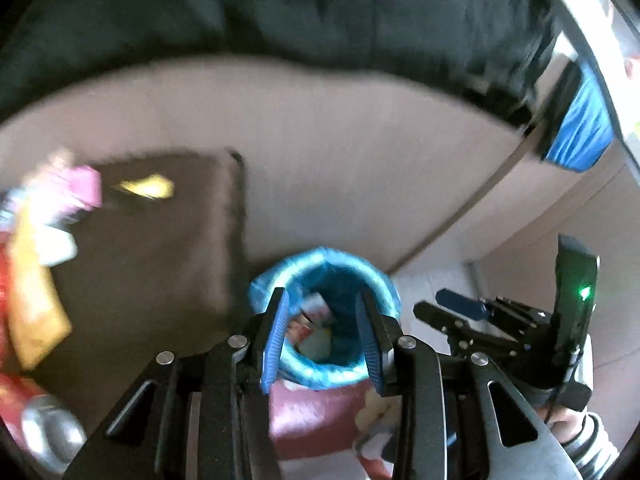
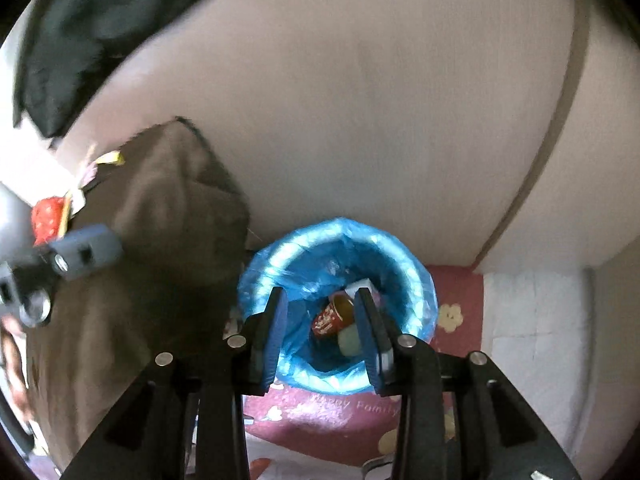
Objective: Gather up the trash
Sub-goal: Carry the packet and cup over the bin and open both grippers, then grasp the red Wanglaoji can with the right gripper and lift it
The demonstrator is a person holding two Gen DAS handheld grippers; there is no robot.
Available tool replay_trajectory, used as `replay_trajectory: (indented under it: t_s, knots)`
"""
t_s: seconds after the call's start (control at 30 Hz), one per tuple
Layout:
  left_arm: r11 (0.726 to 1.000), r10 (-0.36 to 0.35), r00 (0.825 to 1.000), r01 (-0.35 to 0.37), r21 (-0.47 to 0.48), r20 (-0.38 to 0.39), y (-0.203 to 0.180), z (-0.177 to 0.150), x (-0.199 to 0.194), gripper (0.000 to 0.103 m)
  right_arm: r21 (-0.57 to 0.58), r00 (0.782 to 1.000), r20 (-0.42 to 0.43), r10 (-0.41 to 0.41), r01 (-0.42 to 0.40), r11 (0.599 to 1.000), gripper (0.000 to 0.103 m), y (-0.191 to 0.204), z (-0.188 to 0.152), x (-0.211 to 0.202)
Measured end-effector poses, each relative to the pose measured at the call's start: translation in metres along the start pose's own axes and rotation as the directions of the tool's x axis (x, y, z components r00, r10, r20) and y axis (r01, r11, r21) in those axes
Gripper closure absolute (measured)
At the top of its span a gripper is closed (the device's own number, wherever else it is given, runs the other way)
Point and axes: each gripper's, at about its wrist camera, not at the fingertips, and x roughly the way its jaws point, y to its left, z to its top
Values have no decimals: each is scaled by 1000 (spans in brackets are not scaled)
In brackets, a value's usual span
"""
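Left wrist view: the left gripper hangs over the blue-lined bin at lower centre, jaws wide apart and holding nothing. The bin's mouth faces up at the camera; blurred wrappers lie inside. More trash sits blurred on the brown table at the left edge. The right gripper shows at lower right, its jaws' gap unclear.

Right wrist view: the right gripper is spread wide, empty, above the same bin. Inside, a red cup lies on its side, mouth toward upper right, beside a pale lump.
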Motion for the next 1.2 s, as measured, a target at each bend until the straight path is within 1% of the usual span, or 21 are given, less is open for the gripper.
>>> replay_trajectory:
  t_s: [0.1, 0.13, 0.2, 0.27, 0.3, 0.33, 0.37, 0.43, 0.5, 0.6, 0.7, 0.77, 0.8, 0.87, 0.93, 0.97, 1.03, 1.07, 1.1, 1.2]
  knots:
    - [999, 27, 998, -26, -24, 60, 24, -2, -45, 67, -84, 999, 37, 30, -26, 996, 69, 36, 4, -20]
    - [998, 51, 996, -49, -34, 79, 36, -5, -62, 66, -106, 998, 43, 45, -40, 994, 69, 49, 4, -25]
    - [995, 93, 990, -88, -53, 106, 59, -12, -86, 66, -160, 994, 42, 101, -93, 983, 69, 81, 6, -33]
    - [986, 150, 980, -139, -88, 132, 89, -24, -111, 66, -201, 986, 31, 165, -155, 967, 69, 108, 7, -38]
    - [981, 178, 974, -164, -105, 140, 103, -30, -121, 66, -241, 979, 25, 203, -191, 952, 69, 130, 6, -41]
    - [971, 219, 964, -201, -131, 149, 122, -38, -134, 66, -277, 973, 20, 229, -215, 936, 69, 147, 5, -43]
    - [963, 245, 957, -223, -151, 152, 135, -45, -142, 66, -312, 968, 11, 251, -235, 920, 69, 162, 3, -44]
    - [939, 304, 941, -270, -213, 148, 167, -64, -159, 66, -412, 950, -30, 312, -296, 862, 69, 206, -2, -44]
    - [919, 336, 932, -293, -264, 137, 192, -82, -169, 66, -503, 934, -70, 351, -337, 796, 69, 246, -7, -42]
    - [885, 378, 920, -324, -335, 108, 227, -109, -180, 66, -594, 912, -126, 391, -385, 706, 69, 292, -8, -36]
    - [861, 395, 915, -338, -379, 83, 251, -137, -178, 66, -659, 894, -197, 402, -425, 621, 69, 339, -3, -21]
    - [851, 393, 917, -334, -406, 69, 268, -150, -177, 66, -681, 885, -246, 395, -448, 579, 69, 359, 2, -10]
    - [847, 391, 918, -333, -415, 63, 275, -155, -176, 66, -690, 885, -259, 387, -450, 567, 69, 365, 4, -5]
    - [838, 389, 920, -329, -435, 53, 289, -165, -175, 66, -707, 891, -280, 357, -444, 551, 69, 377, 10, 6]
    - [832, 382, 923, -321, -453, 48, 299, -169, -171, 66, -707, 892, -320, 321, -450, 545, 68, 386, 15, 20]
    - [830, 378, 925, -315, -460, 49, 303, -170, -170, 66, -703, 889, -343, 303, -457, 545, 65, 388, 16, 27]
    - [829, 374, 926, -309, -467, 52, 309, -171, -170, 66, -694, 883, -384, 271, -470, 546, 63, 390, 12, 36]
    - [829, 373, 926, -307, -468, 54, 311, -171, -169, 66, -689, 875, -407, 262, -483, 540, 60, 391, 9, 38]
    - [828, 374, 926, -306, -469, 57, 312, -170, -169, 66, -683, 864, -422, 274, -502, 531, 59, 393, 5, 40]
    - [833, 372, 926, -302, -463, 66, 315, -169, -172, 66, -664, 828, -489, 275, -558, 498, 55, 398, -11, 38]
